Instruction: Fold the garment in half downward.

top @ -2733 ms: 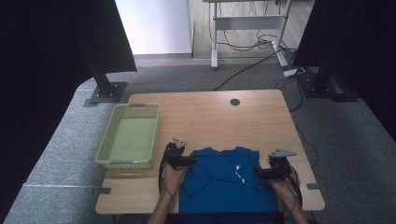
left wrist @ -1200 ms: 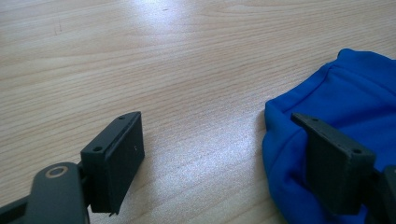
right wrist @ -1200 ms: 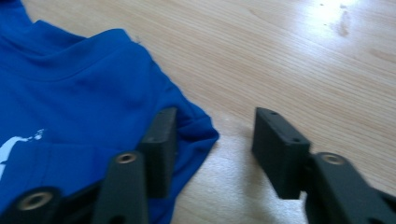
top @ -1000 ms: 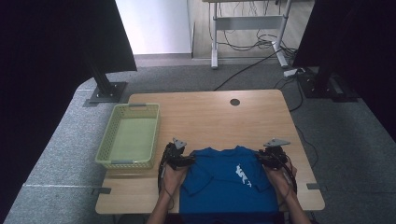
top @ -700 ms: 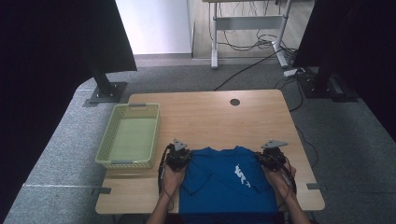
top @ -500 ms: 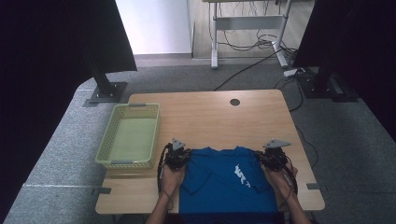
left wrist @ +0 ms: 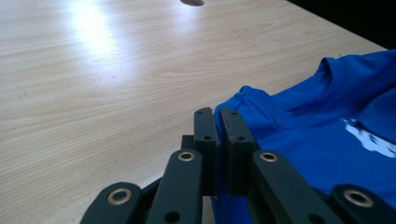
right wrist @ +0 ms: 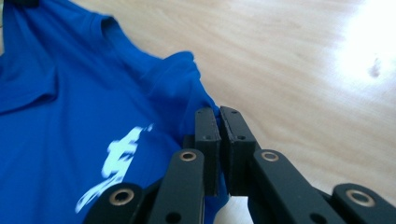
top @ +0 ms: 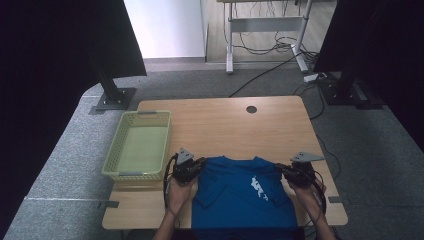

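Note:
A blue T-shirt (top: 240, 192) with a white print lies at the near edge of the wooden table (top: 225, 127), its hem hanging over the front. My left gripper (top: 199, 165) is shut on the shirt's left shoulder; in the left gripper view its jaws (left wrist: 218, 116) pinch blue cloth (left wrist: 327, 140) and have just been closing on it. My right gripper (top: 280, 169) is shut on the right shoulder; in the right gripper view the jaws (right wrist: 219, 114) clamp the fabric (right wrist: 70, 107), having just closed. Both shoulders are raised a little off the tabletop.
A pale green plastic basket (top: 140, 145) stands on the table's left side, beside my left gripper. A round cable hole (top: 251, 109) is near the far edge. Dark stands and cables sit on the floor beyond.
Both grippers moved inward onto the shirt's shoulders, closed on the cloth and lifted slightly. The shirt's top edge has drawn up with them.

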`<state>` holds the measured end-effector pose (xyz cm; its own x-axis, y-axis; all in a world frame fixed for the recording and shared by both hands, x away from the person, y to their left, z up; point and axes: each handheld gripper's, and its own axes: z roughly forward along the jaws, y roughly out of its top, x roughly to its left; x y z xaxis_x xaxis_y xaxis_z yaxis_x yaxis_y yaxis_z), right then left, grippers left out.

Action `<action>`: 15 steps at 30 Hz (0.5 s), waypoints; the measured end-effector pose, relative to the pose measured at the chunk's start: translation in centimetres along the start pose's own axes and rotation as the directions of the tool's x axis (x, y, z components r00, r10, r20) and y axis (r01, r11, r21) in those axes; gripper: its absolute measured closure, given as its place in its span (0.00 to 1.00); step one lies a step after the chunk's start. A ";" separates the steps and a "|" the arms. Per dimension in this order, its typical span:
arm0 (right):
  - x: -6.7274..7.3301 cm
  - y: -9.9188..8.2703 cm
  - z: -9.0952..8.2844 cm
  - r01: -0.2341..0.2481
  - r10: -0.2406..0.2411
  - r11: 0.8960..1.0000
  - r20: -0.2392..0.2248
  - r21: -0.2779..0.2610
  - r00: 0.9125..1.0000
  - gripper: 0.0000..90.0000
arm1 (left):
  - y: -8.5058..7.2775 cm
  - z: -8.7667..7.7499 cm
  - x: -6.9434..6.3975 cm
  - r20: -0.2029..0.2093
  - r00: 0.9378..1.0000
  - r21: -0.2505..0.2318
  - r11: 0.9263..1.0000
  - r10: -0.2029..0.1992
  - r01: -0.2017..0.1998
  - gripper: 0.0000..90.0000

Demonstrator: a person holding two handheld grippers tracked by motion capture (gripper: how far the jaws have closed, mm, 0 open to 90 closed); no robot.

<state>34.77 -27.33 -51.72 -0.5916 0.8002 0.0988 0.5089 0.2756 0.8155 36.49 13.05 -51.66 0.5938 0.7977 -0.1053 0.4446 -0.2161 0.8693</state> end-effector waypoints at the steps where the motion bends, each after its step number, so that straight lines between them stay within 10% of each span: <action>1: 0.1 -0.2 -0.1 -0.001 0.001 1.000 -0.007 0.004 1.000 0.95 | -0.1 -0.3 -0.1 0.000 1.000 -0.004 1.000 0.012 -0.012 0.95; 15: 0.6 -4.0 -0.6 -0.018 0.023 0.994 -0.052 0.106 0.998 0.95 | -3.4 -1.1 -1.9 -0.025 0.998 0.156 0.986 0.058 -0.054 0.95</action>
<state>32.03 -28.31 -54.54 -0.6114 0.7775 0.1472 0.5829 0.3167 0.7483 33.11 12.91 -53.87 0.6018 0.7975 -0.0426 0.5110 -0.3436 0.7879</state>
